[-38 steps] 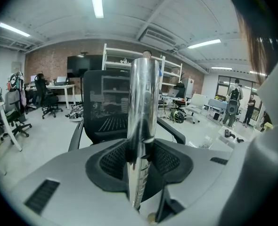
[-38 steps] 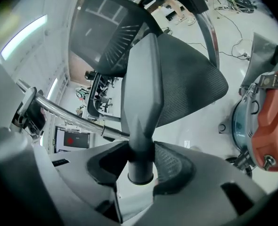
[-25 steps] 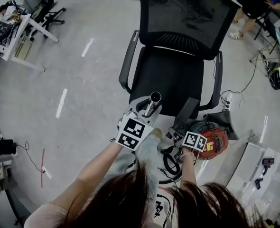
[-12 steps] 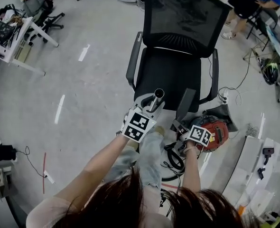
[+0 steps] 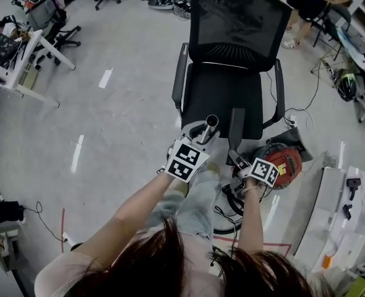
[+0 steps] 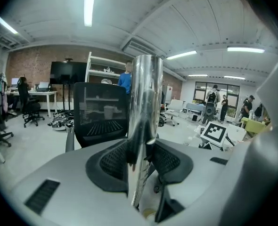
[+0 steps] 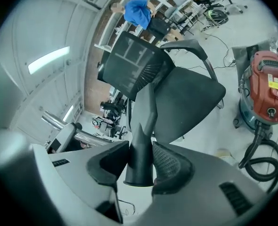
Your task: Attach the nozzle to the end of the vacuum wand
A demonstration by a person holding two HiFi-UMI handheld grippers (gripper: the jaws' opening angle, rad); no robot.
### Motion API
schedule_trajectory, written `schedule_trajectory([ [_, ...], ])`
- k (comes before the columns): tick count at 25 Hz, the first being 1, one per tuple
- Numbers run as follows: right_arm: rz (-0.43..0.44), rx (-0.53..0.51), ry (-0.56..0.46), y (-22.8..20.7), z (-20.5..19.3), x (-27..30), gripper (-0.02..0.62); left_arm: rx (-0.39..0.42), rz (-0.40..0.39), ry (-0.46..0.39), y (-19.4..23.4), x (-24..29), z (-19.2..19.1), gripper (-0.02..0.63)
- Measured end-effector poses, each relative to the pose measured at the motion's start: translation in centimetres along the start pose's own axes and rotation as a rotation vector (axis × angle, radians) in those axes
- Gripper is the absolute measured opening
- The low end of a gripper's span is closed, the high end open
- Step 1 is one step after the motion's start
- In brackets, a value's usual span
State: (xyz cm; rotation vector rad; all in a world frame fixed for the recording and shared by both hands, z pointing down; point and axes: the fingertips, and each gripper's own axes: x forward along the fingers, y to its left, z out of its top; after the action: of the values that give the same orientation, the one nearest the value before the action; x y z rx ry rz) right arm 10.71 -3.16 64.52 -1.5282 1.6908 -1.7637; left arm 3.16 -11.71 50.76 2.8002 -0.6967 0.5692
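Aligning before joining: left gripper (image 5: 200,141) jaws clamp the vacuum wand (image 5: 210,126), right gripper (image 5: 239,158) jaws clamp the nozzle (image 5: 236,126) beside it, not touching; next, the nozzle's round collar should meet the wand's open end.

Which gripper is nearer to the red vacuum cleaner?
Right. The right gripper hovers just left of the vacuum cleaner; the left gripper, holding the wand, is farther left.

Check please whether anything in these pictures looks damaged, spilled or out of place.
Nothing stands out. The left gripper is shut on the metal wand, the right gripper on the black nozzle; both parts look whole and are not yet joined. The red vacuum stands upright on the floor.
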Motion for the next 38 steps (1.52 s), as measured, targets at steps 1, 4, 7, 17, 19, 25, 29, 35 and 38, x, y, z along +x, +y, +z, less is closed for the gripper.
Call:
schedule_trajectory([
  [1,0.008,0.004,-0.017,0.4,-0.2,-0.3,0.172,0.002,-0.004,-0.005,-0.1,-0.4,-0.1,0.153],
  [4,0.029,0.02,-0.064,1.6,-0.6,-1.1,0.172,0.012,-0.023,-0.011,-0.7,-1.5,-0.2,0.153],
  [7,0.057,0.035,-0.104,2.7,-0.9,-2.0,0.172,0.02,-0.042,-0.005,-1.3,-2.2,-0.5,0.153],
  [17,0.154,0.045,-0.141,5.1,0.1,-5.0,0.172,0.032,-0.032,-0.01,-3.3,-2.5,-0.5,0.153],
  [19,0.172,0.031,-0.131,5.6,0.6,-5.8,0.172,0.032,-0.022,0.004,-4.1,-2.5,-0.5,0.153],
  [25,0.287,-0.016,-0.116,8.8,2.4,-8.1,0.172,0.047,-0.001,0.018,-6.6,-2.7,-0.4,0.153],
  [29,0.366,-0.034,-0.126,11.8,3.2,-8.9,0.172,0.045,0.001,0.024,-7.3,-3.0,-0.8,0.153],
  [35,0.444,-0.088,-0.148,16.2,4.2,-10.0,0.172,0.048,0.004,0.026,-8.1,-3.3,-1.0,0.153],
  [38,0.478,-0.129,-0.169,17.9,4.7,-10.5,0.172,0.058,0.006,0.022,-8.5,-3.3,-1.1,0.153],
])
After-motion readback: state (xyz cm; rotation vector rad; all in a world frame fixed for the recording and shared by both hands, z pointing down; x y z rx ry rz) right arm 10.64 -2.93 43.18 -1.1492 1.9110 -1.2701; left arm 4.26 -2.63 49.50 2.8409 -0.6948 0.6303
